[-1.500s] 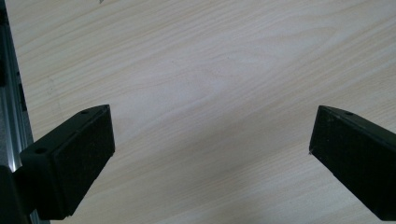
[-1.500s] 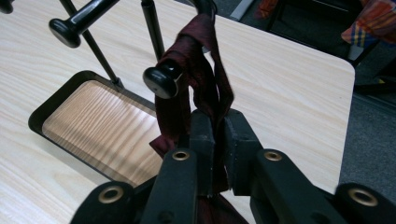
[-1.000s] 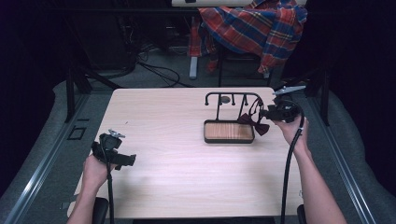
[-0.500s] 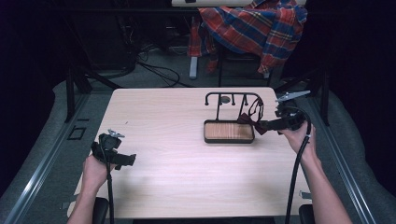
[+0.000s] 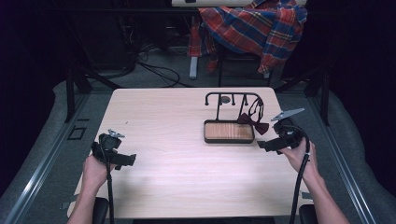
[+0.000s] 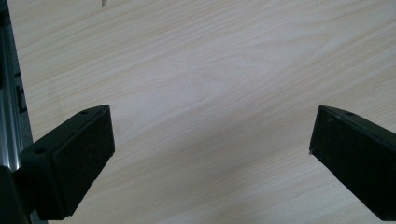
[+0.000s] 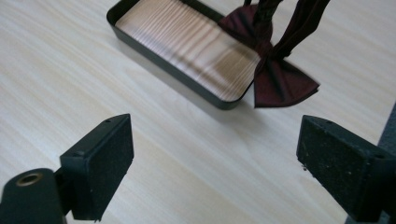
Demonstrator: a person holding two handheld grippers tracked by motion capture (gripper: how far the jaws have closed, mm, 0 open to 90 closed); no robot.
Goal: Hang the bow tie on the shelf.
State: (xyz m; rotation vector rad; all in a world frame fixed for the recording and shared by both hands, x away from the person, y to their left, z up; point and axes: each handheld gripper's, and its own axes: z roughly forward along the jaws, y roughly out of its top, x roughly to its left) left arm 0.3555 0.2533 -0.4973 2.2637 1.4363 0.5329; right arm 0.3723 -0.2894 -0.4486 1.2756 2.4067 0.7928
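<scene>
Maroon bow tie hangs on rack, lapping tray corner | right gripper just opened, empty, beside tie | left gripper spread, idle on worktop | step: hanging seems done; next: back clear without snagging.

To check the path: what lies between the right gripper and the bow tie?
Only bare table lies between the right gripper and the dark red bow tie, as the right gripper view shows.

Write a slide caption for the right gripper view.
Open right hand-held gripper facing a dark red bow tie hanging over the stand's wooden tray.
</scene>
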